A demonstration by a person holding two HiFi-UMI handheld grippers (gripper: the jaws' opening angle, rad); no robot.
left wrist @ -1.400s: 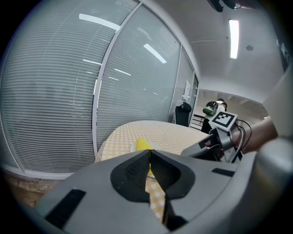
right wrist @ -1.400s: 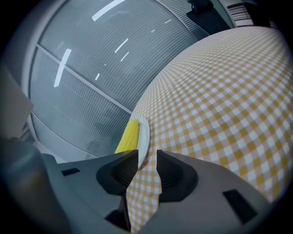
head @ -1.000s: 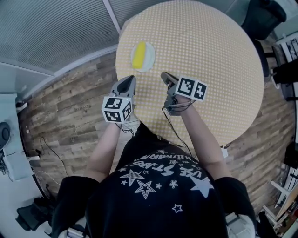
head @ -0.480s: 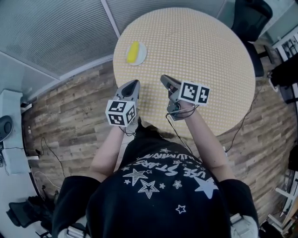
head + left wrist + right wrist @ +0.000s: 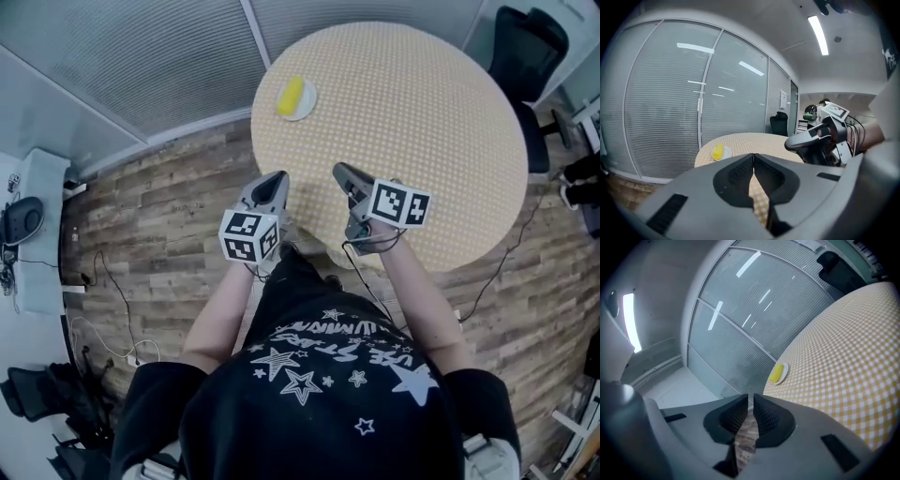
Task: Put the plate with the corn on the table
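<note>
In the head view, the plate [image 5: 298, 99] with the corn [image 5: 290, 95] sits on the round checked table [image 5: 422, 122], near its far left edge and well apart from both grippers. The left gripper [image 5: 273, 180] hangs over the wood floor [image 5: 159, 225] just beside the table's near rim; the right gripper [image 5: 343, 172] is over the near part of the table. In the left gripper view, the jaws are pressed together with nothing between them, and the plate [image 5: 723, 153] with the corn [image 5: 718, 151] lies ahead on the table [image 5: 754, 138], the right gripper [image 5: 813, 137] off to the right. In the right gripper view, the jaws stand all but touching and empty; the corn [image 5: 776, 373] on its plate [image 5: 782, 371] lies far ahead.
</note>
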